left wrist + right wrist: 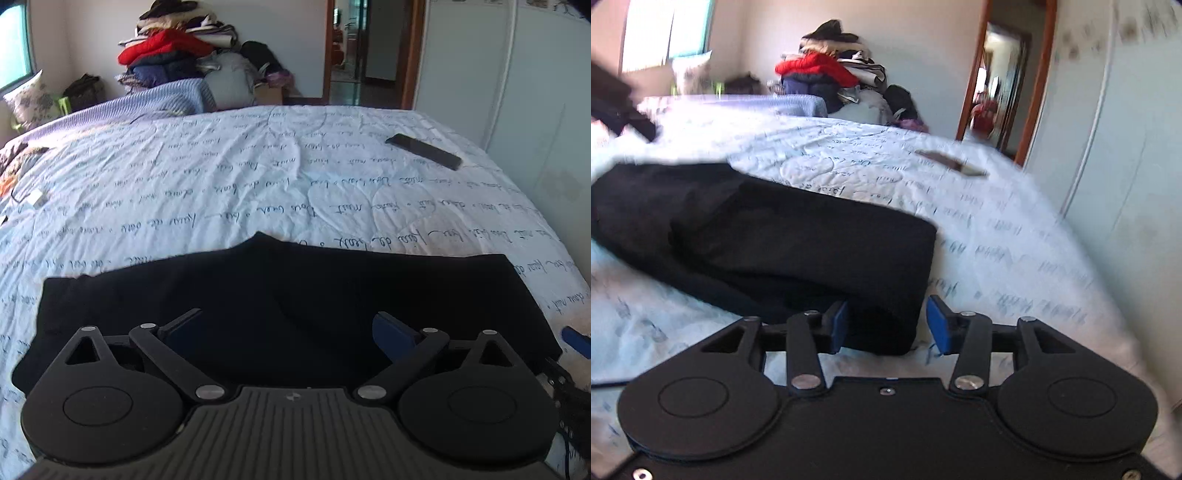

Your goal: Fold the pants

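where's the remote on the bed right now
In the left wrist view the remote lies on the bedspread at the far right, near the wardrobe, well beyond the black pants.

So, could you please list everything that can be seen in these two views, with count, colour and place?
pants: one, black, lying folded on the near part of the bed
bed cover: one, pale blue with dark handwriting print, spread over the bed
remote control: one, black, far right part of the bed
clothes pile: one, red, dark blue and other colours, beyond the bed by the wall
pillow: one, floral, far left under the window
doorway: one, brown frame, far wall
left gripper: one, black, jaws wide open over the pants
right gripper: one, black with blue pads, jaws open around the pants' near corner
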